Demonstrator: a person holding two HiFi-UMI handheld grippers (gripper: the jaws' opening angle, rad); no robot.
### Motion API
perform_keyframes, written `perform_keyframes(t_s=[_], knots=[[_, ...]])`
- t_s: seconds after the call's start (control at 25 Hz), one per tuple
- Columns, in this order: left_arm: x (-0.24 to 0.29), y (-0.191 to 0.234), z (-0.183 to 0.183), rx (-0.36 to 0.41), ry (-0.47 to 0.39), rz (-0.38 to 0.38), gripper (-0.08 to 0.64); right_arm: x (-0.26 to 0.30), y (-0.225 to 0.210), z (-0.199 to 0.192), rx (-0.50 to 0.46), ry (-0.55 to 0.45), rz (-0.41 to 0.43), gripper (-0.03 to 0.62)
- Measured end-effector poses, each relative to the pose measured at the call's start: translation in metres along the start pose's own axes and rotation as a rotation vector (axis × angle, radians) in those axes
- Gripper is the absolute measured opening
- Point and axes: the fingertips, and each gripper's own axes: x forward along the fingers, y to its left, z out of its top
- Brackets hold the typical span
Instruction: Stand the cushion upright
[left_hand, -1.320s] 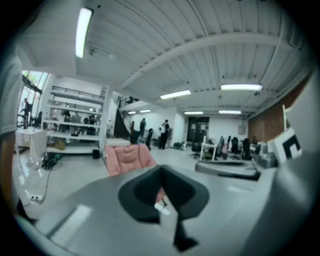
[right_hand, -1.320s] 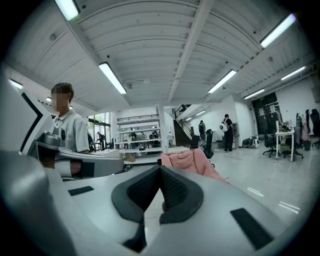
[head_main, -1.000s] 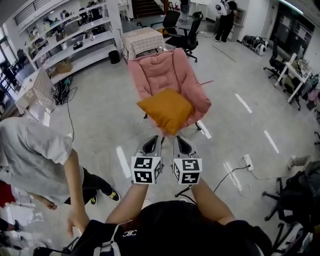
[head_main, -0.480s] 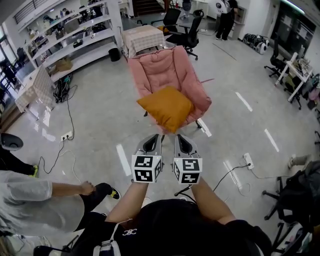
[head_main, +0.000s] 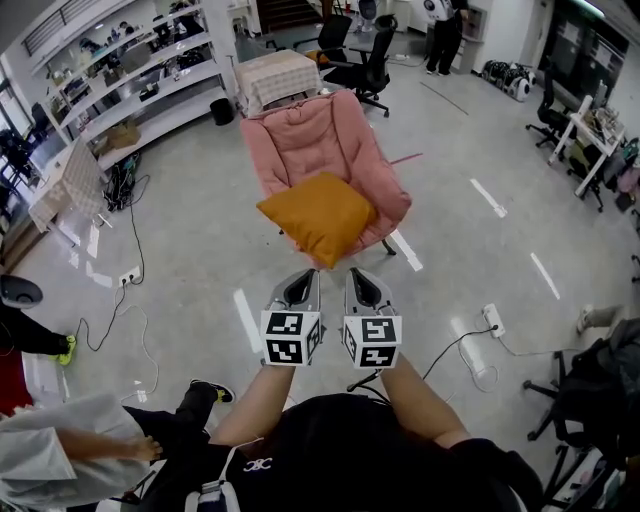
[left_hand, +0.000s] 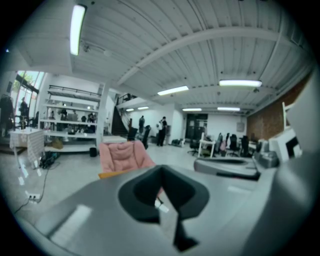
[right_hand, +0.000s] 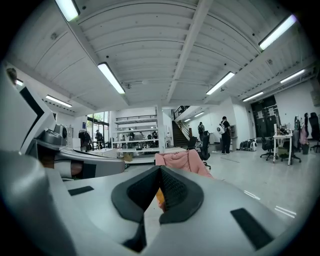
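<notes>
An orange cushion (head_main: 315, 215) lies flat and tilted on the seat of a pink padded chair (head_main: 318, 140) standing on the grey floor. My left gripper (head_main: 303, 281) and right gripper (head_main: 362, 281) are held side by side just short of the chair's front edge, apart from the cushion. Both point at it, and both are shut with nothing between the jaws. In the left gripper view the chair (left_hand: 122, 155) shows beyond the shut gripper (left_hand: 161, 170), with a sliver of cushion (left_hand: 112, 174). In the right gripper view the chair (right_hand: 186, 162) rises behind the gripper (right_hand: 160, 172).
Behind the chair stand a cloth-covered table (head_main: 283, 76) and black office chairs (head_main: 367, 66). Shelving (head_main: 130, 75) runs along the back left. A crouching person (head_main: 70, 465) is at lower left. A power strip (head_main: 491, 320) with cable lies on the floor at right, near a black bag (head_main: 600, 395).
Both grippers have moved forward a little toward the chair, side by side and still shut. The person at left has dropped lower and farther out of the view.
</notes>
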Motion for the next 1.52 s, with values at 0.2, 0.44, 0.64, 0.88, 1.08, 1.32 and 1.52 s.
perform_keyframes(t_s=[0.2,0.44,0.64,0.88,1.08,1.32,1.52], knots=[[0.022,-0.029,-0.001,-0.022,-0.007,0.015,-0.005,-0.004,-0.039,-0.002,-0.010,0.004,0.018,-0.006],[0.036,-0.040,-0.008,-0.045,0.006,0.041,-0.006,0.000,-0.058,-0.010,-0.008,0.028,0.050,-0.006],[0.054,-0.028,-0.010,-0.067,0.008,0.057,-0.006,0.019,-0.061,-0.018,-0.016,0.046,0.073,-0.006],[0.089,-0.002,-0.004,-0.069,0.005,0.047,-0.006,0.061,-0.067,-0.017,-0.024,0.054,0.070,-0.006],[0.125,0.035,0.006,-0.074,0.002,0.041,-0.006,0.110,-0.068,-0.013,-0.039,0.065,0.067,-0.006],[0.167,0.098,0.020,-0.070,0.010,0.046,-0.006,0.186,-0.059,-0.004,-0.042,0.100,0.071,-0.006],[0.203,0.156,0.028,-0.080,0.035,0.055,-0.006,0.248,-0.047,0.009,-0.065,0.117,0.074,-0.006]])
